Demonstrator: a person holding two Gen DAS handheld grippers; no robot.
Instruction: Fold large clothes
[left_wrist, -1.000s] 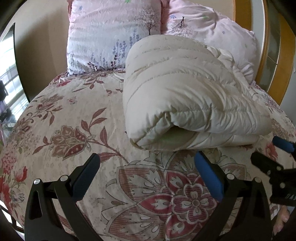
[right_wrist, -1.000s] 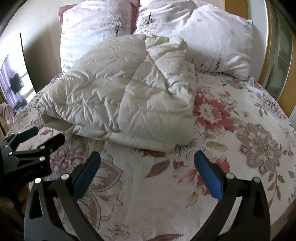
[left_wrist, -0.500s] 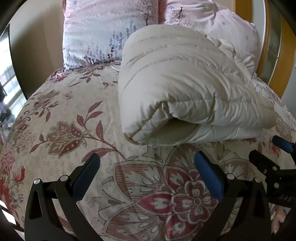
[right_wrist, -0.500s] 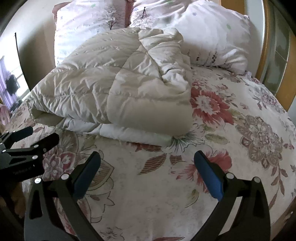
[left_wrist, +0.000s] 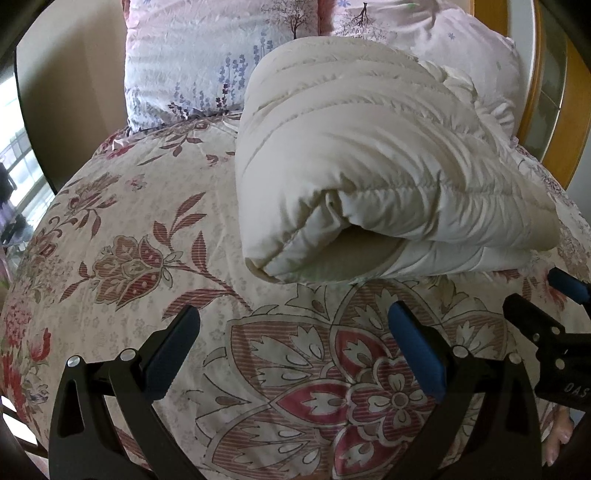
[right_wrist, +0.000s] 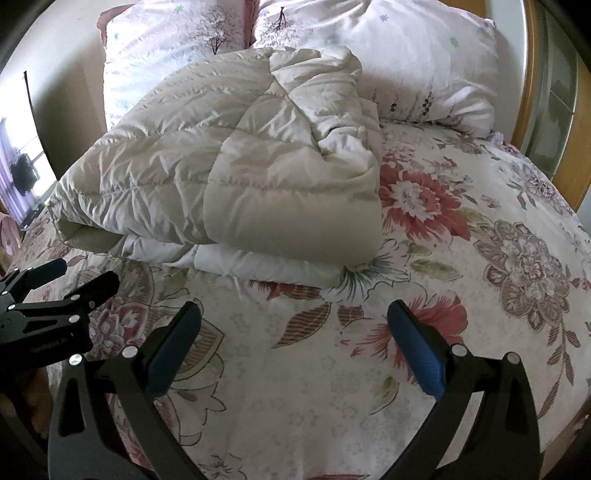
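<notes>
Floral bedspread (left_wrist: 155, 206); "OAS" on right claw (left_wrist: 535, 306).

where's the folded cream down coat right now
The cream down coat lies folded on the floral bedspread, just before the two pink pillows, ahead of both open grippers.

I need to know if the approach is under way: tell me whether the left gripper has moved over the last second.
Yes. The left gripper has moved forward toward the quilt: the quilt and pillows look larger and nearer. Its jaws are wide open.
</notes>
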